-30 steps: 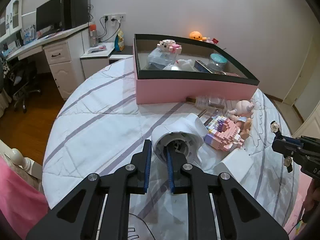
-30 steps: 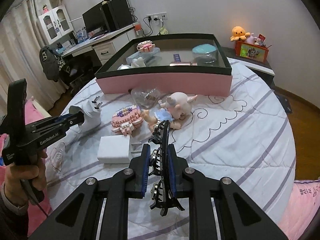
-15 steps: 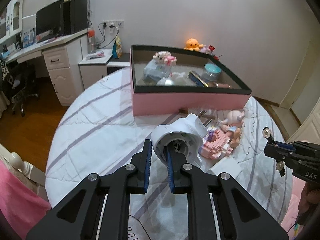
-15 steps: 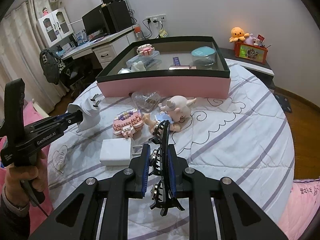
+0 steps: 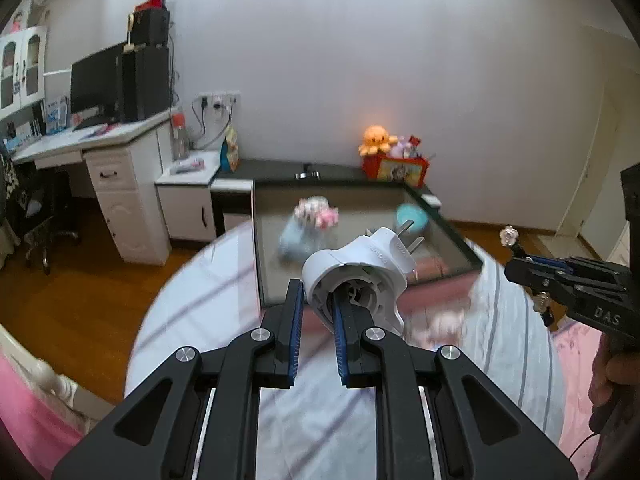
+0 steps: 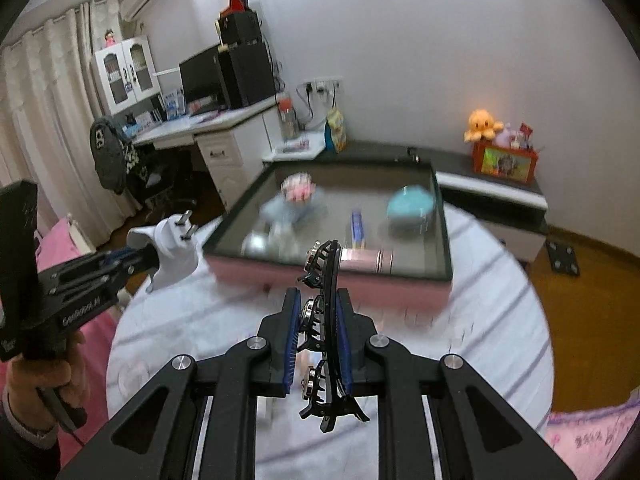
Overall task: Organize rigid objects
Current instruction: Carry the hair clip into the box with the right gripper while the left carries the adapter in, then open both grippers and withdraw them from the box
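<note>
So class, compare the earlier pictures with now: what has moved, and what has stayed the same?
Both grippers have risen off the bed toward the pink box. The left gripper carries the white plug adapter higher; the right gripper lifts the black hair clip. Both grips stay shut; the box contents look unchanged, though blurred.

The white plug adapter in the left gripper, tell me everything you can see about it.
The white plastic plug adapter is held off the table by the left gripper, whose blue-padded fingers pinch the rim of its round open socket end, one finger outside and one inside. Grey inner parts show in that opening. Its flat metal prongs point away, up toward the pink storage box with a black rim. Nothing else touches it.
</note>
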{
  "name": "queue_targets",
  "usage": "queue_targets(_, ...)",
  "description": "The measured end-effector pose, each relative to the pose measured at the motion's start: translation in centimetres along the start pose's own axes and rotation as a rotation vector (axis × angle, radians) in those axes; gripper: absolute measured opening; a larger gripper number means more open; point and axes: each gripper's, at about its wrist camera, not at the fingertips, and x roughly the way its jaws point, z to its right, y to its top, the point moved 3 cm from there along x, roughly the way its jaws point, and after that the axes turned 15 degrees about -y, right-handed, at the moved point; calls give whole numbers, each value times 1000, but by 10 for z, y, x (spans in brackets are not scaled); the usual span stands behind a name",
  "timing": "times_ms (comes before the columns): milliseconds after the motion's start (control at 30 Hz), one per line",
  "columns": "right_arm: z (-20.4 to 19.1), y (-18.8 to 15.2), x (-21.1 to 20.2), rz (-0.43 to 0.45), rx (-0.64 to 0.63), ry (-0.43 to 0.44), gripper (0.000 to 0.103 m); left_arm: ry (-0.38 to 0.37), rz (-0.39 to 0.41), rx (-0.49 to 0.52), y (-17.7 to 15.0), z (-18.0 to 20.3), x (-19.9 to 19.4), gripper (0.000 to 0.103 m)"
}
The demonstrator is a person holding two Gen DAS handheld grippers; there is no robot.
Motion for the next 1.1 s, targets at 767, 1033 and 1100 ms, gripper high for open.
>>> queue_targets(767, 19, 60, 124, -80, 82, -15, 18, -28, -69, -17, 58, -13, 117, 15)
queue_targets(1033, 30, 51, 131, -82, 142, -43, 86, 19, -56, -25, 50, -17, 113, 76)
queue_targets(1100, 33, 49, 128, -91, 155, -60, 87, 34, -41, -22, 49, -17, 105, 87)
